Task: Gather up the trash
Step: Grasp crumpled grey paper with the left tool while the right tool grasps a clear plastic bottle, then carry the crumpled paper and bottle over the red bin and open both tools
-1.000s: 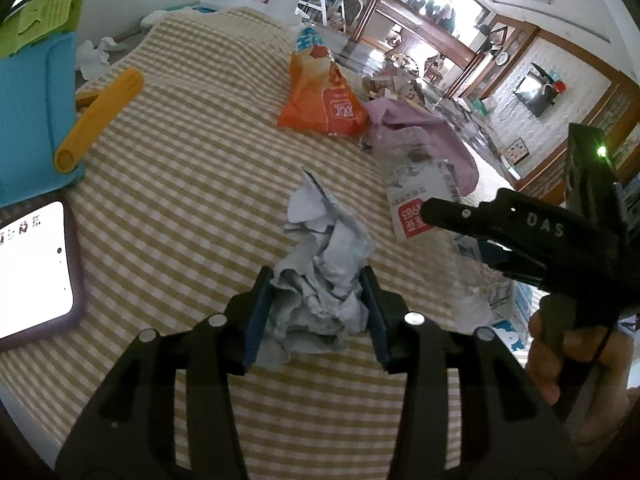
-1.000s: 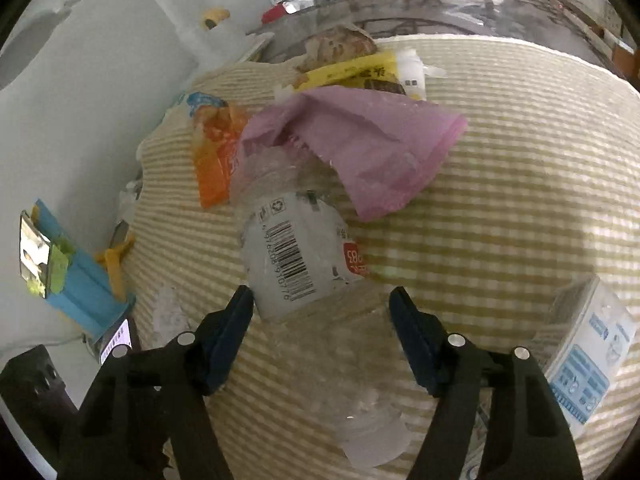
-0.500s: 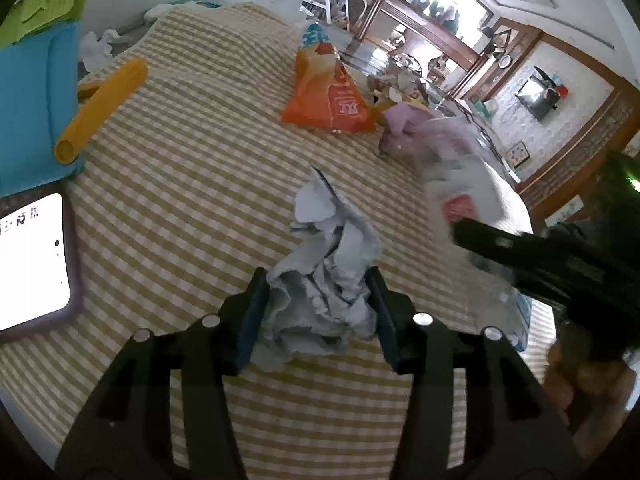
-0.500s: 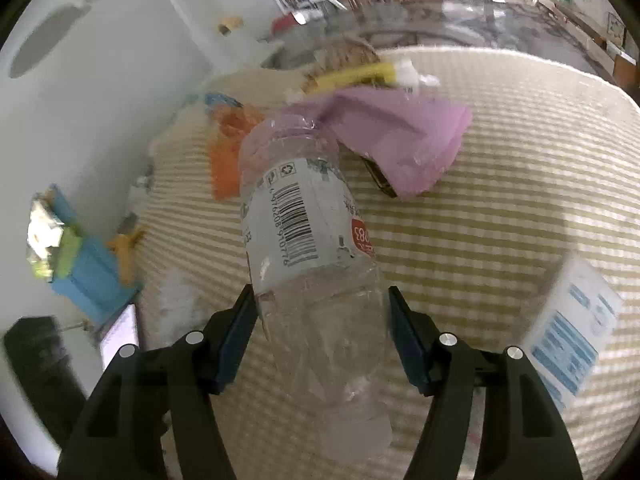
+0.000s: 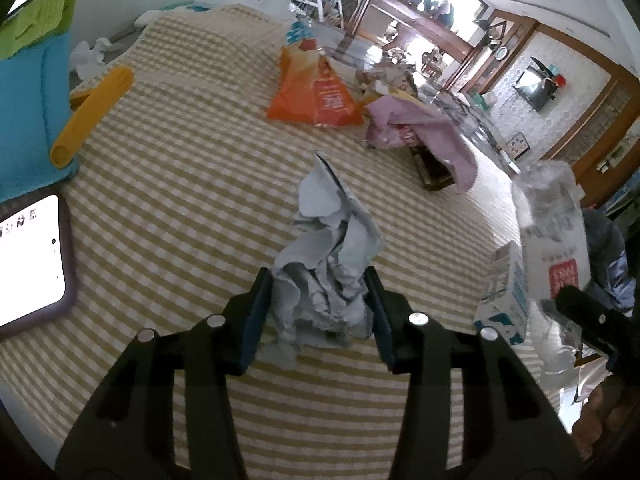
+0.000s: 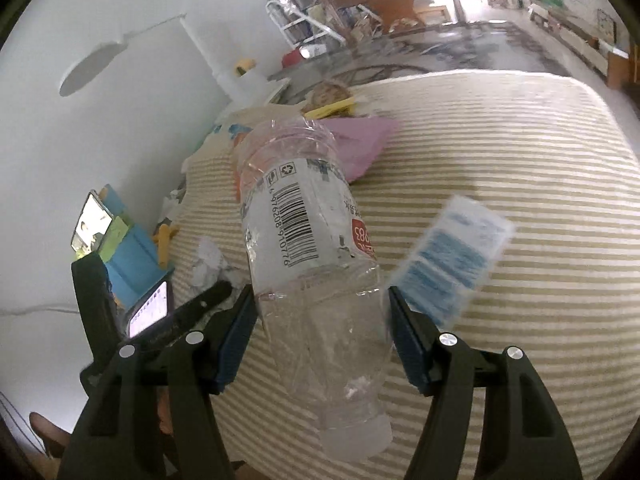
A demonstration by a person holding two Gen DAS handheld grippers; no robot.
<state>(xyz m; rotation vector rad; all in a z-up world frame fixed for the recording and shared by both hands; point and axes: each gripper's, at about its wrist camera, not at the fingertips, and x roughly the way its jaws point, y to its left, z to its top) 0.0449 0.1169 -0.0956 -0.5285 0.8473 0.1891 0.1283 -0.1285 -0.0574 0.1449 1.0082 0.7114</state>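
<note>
Left gripper jaws are closing on a crumpled paper wad resting on the checked tablecloth, pads pressed to its sides. Right gripper is clamped on a clear plastic bottle, held clear of the cloth. Farther off lie an orange snack bag, a pink bag and a blue-and-white carton.

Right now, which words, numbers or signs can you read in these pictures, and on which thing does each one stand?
"6 976208 910776": under the barcode on the plastic bottle label.
"983": on the bottle label's red patch, partly cut off.
Recycling sign: on the label, above the barcode.
Orange snack bag: print too small to read.
Blue and white carton: blurred.
Phone screen: unreadable.
</note>
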